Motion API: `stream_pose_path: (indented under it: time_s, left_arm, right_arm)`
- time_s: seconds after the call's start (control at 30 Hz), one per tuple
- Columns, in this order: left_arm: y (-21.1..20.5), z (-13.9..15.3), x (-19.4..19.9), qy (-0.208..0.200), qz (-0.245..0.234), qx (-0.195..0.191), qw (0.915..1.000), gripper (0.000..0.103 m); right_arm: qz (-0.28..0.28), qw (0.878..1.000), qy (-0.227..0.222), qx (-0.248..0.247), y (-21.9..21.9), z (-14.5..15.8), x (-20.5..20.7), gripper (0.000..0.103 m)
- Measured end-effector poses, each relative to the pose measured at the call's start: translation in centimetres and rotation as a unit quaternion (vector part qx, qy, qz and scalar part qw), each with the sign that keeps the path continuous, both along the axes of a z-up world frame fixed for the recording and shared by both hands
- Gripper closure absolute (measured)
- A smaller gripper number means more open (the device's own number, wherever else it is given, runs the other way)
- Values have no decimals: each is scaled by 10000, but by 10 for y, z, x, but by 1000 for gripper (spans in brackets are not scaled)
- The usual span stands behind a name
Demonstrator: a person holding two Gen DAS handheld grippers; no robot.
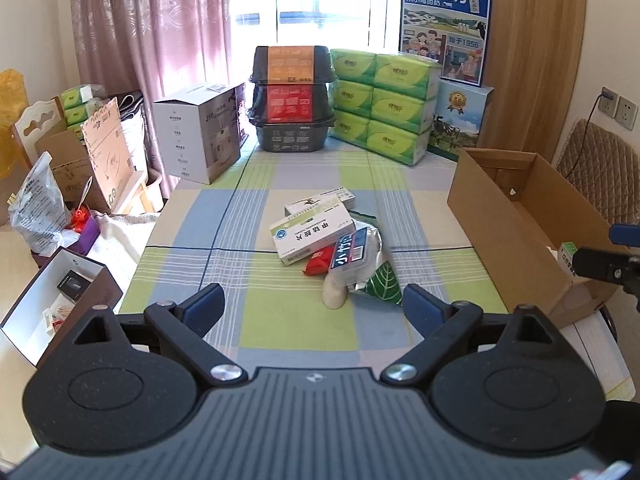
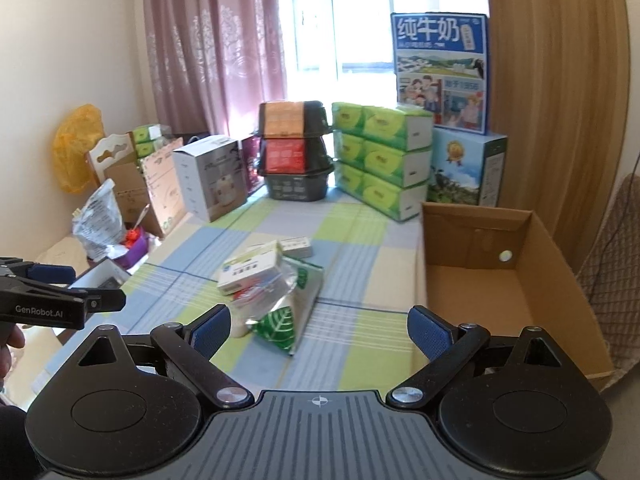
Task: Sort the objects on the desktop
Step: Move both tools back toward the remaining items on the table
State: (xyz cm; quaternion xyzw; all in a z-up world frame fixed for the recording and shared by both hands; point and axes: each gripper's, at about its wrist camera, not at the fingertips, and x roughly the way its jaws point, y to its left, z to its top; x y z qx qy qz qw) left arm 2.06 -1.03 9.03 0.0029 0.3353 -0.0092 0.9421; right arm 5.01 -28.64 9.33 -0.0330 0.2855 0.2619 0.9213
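Nearest in each wrist view is that gripper's own pair of blue-padded fingers. The left gripper [image 1: 313, 307] is spread wide with nothing between its pads, and the right gripper [image 2: 319, 330] is likewise spread and empty. Both hover over the near edge of the table [image 1: 288, 332], which is covered by a checked cloth of green, blue and grey squares.

Just beyond the fingers lies the pile still to be sorted, near the middle of the table. At its near end a small pale bottle [image 1: 335, 298] lies beside a green leaf-printed packet [image 1: 383, 286]. A silver pouch with a blue label [image 1: 354, 256] lies partly on top of these, a small red packet [image 1: 318, 263] peeks from under it, and a white and green medicine box [image 1: 310, 237] leans across the heap. A second, smaller box [image 1: 328, 199] sits behind that one.

To the right of the pile, apart from it, stands an open cardboard box [image 2: 496, 280]. From the right wrist view its floor looks bare; the left wrist view shows one small white and green carton [image 1: 567, 254] by its near corner, though whether that carton is inside the box is hard to tell.

At the far edge stand stacked green tissue packs [image 1: 380, 108], dark stacked tubs [image 1: 292, 100], a white appliance box [image 1: 200, 132] and milk cartons [image 1: 446, 24].

By my reading the sorting has barely begun: at most one item is placed, and the whole heap remains.
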Motion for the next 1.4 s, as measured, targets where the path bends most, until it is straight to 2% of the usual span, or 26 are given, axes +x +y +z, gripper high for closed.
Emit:
stream_pose_path:
  time_s: [0.57, 0.77, 1.27, 1.4]
  left_arm:
    - [14, -24, 22, 84, -102, -123, 9998, 9]
    - [16, -35, 43, 118, -171, -139, 9997, 9]
    - [14, -87, 116, 366, -554, -602, 9960, 12]
    - [11, -103, 129, 487, -599, -754, 9942, 13]
  right_arm:
    - [9, 9999, 143, -76, 22, -24, 4, 7]
    - [84, 9996, 272, -65, 31, -38, 13, 7]
    - [299, 9971, 689, -146, 61, -110, 63, 8]
    - [395, 9965, 727, -144, 67, -129, 74, 12]
